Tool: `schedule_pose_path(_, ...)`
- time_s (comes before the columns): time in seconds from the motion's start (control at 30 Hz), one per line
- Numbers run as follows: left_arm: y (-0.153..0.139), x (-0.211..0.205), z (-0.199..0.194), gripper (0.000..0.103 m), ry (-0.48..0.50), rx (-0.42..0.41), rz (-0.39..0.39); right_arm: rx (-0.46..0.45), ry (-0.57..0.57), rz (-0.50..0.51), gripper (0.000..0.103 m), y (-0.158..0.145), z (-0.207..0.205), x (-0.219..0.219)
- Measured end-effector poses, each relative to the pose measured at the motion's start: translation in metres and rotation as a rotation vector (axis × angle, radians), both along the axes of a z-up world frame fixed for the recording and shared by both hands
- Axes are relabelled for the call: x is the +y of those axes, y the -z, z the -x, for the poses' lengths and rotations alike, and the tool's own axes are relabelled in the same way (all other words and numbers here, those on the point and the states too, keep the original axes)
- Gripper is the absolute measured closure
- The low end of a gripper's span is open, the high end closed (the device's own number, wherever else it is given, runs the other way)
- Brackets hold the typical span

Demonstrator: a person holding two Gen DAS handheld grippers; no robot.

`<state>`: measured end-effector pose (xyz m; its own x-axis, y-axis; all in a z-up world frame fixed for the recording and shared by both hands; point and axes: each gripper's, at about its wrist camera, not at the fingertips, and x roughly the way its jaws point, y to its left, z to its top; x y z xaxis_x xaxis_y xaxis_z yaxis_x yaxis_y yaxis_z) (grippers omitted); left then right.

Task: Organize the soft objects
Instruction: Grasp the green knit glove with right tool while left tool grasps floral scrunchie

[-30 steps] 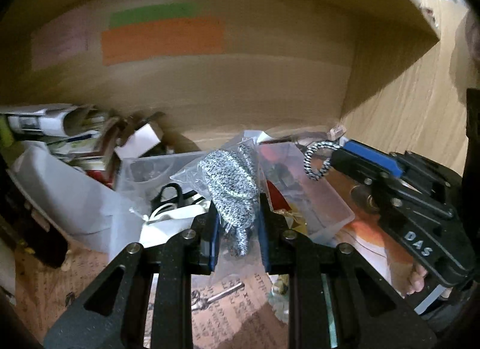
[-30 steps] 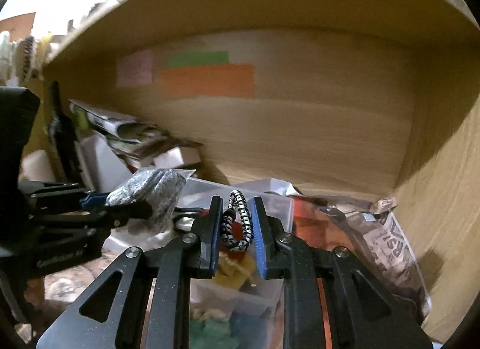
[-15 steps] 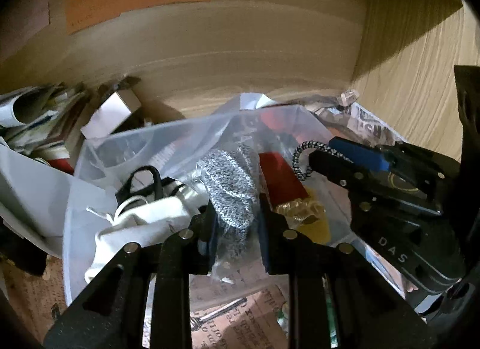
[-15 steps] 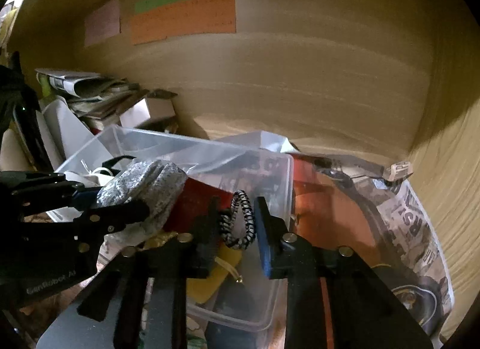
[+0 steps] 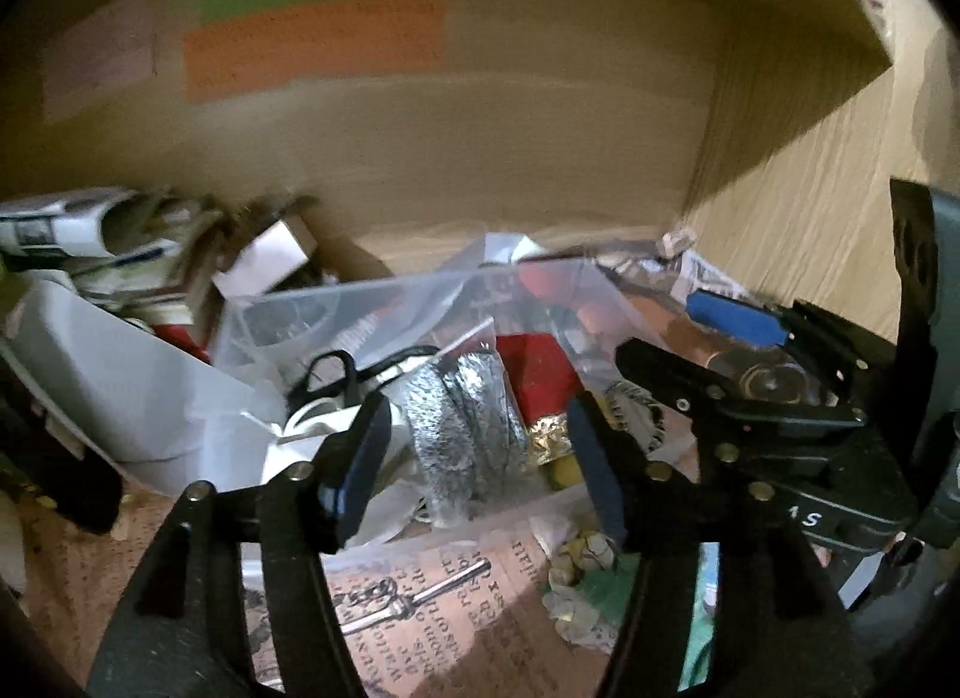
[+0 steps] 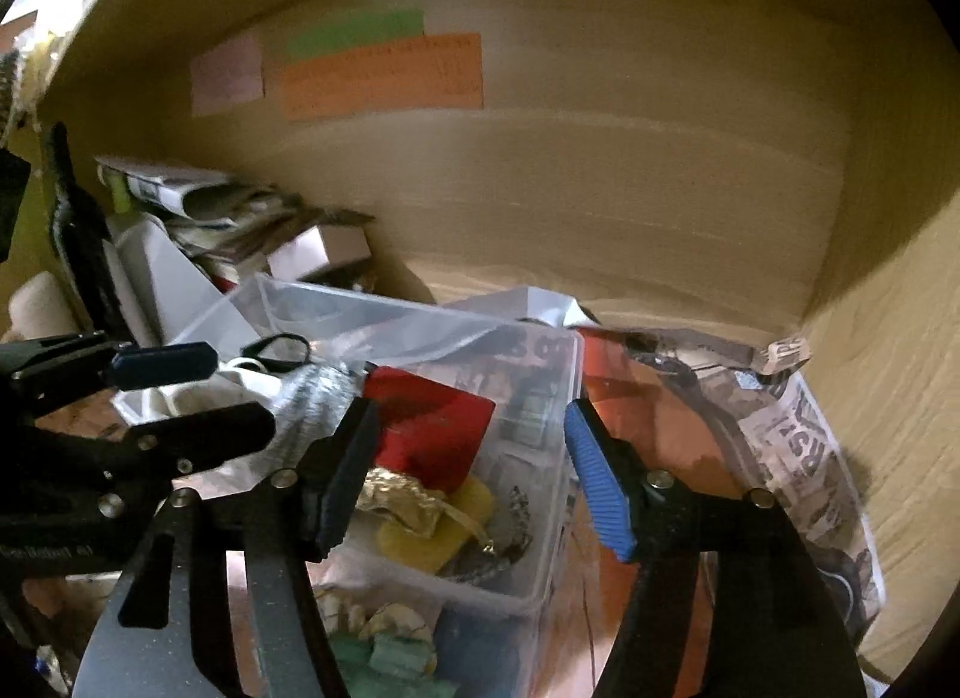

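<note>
- My left gripper has its fingers spread wide, holding nothing.
- My right gripper is likewise wide and empty.
- The grey pouch lies in the clear bin, between my left fingers but untouched.
- The cord rests low in the bin, I judge.
- Both drops look done; clutter behind on the shelf remains unsorted.
</note>
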<state>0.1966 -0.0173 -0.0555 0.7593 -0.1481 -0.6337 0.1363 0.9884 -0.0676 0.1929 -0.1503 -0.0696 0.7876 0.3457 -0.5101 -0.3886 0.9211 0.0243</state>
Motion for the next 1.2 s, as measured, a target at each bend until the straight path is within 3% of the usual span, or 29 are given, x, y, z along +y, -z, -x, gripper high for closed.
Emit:
schedule_pose_path(0.13, -0.011, 0.005, 0.022, 0.027, 0.001, -0.044, -0.002, -0.042, -0.015, -0.012, 0.032, -0.009, 0.024, -0.003)
schedule_pose_path(0.33, -0.002, 0.009, 0.047, 0.026, 0.012, -0.023, -0.017, -0.039, -0.048, 0.007, 0.032, -0.002, 0.055, -0.001)
schedule_pose_path(0.57, 0.036, 0.017, 0.062, 0.025, 0.010, 0.105, -0.005, 0.075, -0.082, 0.017, 0.032, 0.029, 0.069, 0.000)
schedule_pose_path(0.7, 0.054, 0.017, 0.074, 0.025, 0.003, 0.148, -0.020, 0.156, -0.099, 0.016, 0.032, 0.048, 0.074, 0.001)
schedule_pose_path(0.93, 0.074, 0.023, 0.086, 0.025, -0.011, 0.207, 0.027, 0.262, -0.134, -0.006, 0.032, 0.073, 0.089, 0.000)
schedule_pose_path(1.07, 0.076, 0.022, 0.089, 0.025, -0.009, 0.214, 0.037, 0.275, -0.141, 0.015, 0.046, 0.082, 0.094, 0.002)
schedule_pose_path(1.2, 0.074, 0.017, 0.090, 0.025, 0.005, 0.207, 0.044, 0.280, -0.147, -0.012, 0.070, 0.081, 0.097, -0.004)
